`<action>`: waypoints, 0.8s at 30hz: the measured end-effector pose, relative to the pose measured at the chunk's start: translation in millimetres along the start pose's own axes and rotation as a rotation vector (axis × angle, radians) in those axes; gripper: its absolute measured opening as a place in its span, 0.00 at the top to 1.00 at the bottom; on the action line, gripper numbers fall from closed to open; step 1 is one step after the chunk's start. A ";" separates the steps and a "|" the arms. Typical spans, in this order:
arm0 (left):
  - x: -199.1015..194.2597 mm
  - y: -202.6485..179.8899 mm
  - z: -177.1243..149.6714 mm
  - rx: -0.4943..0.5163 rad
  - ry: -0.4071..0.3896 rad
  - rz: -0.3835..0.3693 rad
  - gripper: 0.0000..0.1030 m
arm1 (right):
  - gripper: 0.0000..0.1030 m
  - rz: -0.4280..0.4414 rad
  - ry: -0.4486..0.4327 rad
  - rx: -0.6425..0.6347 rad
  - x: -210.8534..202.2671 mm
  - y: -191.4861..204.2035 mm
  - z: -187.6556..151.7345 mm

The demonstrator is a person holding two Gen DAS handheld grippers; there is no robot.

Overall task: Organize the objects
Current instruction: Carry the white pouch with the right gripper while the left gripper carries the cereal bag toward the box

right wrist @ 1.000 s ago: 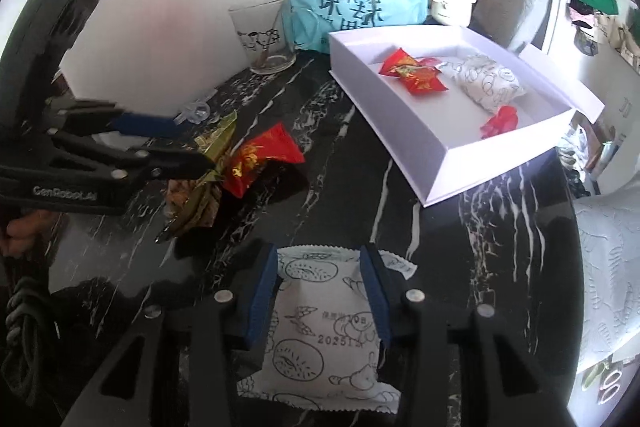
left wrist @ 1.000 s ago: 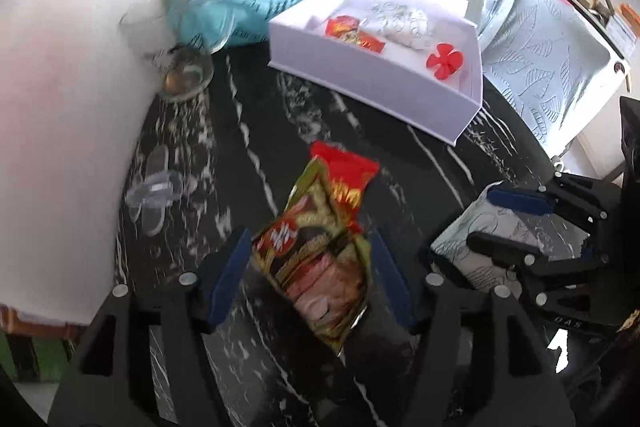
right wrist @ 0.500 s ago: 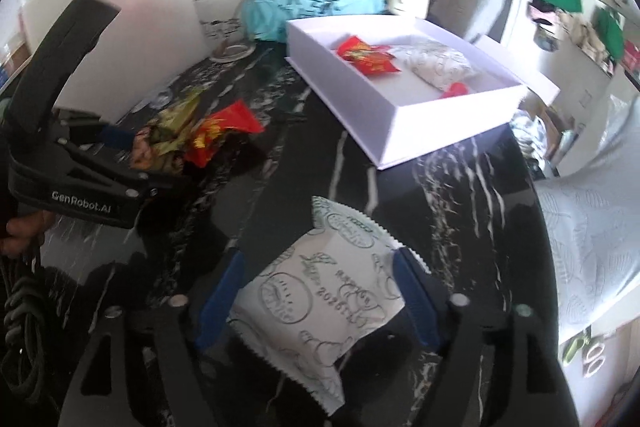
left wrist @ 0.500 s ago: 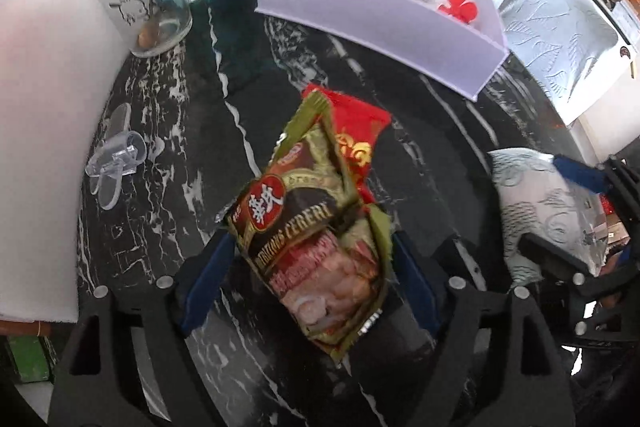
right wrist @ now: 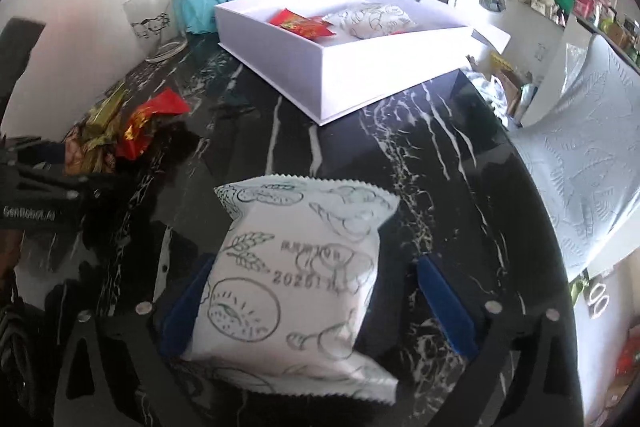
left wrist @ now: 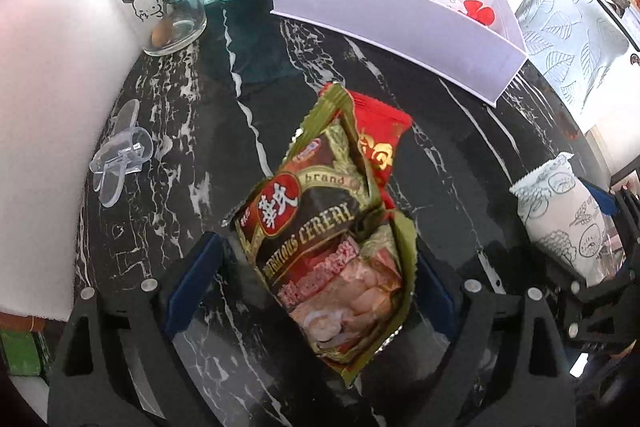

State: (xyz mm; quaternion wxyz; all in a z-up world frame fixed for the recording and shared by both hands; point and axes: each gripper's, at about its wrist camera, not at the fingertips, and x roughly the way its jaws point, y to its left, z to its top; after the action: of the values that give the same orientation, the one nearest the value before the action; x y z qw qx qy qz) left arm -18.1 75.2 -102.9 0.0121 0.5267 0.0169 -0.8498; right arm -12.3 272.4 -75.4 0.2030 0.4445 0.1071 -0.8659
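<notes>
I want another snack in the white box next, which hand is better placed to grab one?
Probably right. The right gripper straddles a lone white packet, jaws opening. The left gripper straddles a cereal sachet overlapping a red packet.

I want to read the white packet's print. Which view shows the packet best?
The right wrist view: the white packet fills the middle, print facing up. The left wrist view shows it small, at the right edge.

Bright daylight — fisheye-warped, slightly blurred edges.
</notes>
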 end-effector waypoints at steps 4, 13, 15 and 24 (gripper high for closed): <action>-4.5 -6.0 -2.7 0.025 -0.019 -0.011 0.31 | 0.02 -0.001 -0.005 0.001 -0.8 2.0 -1.4; -15.2 -14.8 -6.8 0.054 -0.022 -0.045 0.55 | 0.43 0.076 -0.022 -0.065 -11.2 13.7 -1.5; -19.3 -10.0 -6.0 0.037 -0.012 -0.076 0.57 | 0.43 0.112 -0.012 -0.028 -12.5 9.3 0.0; -48.7 -0.5 2.4 0.047 -0.070 -0.067 0.62 | 0.44 0.199 -0.027 -0.039 -26.1 17.1 7.5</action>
State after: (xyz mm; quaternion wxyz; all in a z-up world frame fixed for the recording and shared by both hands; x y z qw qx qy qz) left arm 1.5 75.8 -58.2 -0.0279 0.4960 0.0142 -0.8678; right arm 3.6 261.1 -49.9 0.2979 0.4370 0.0766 -0.8452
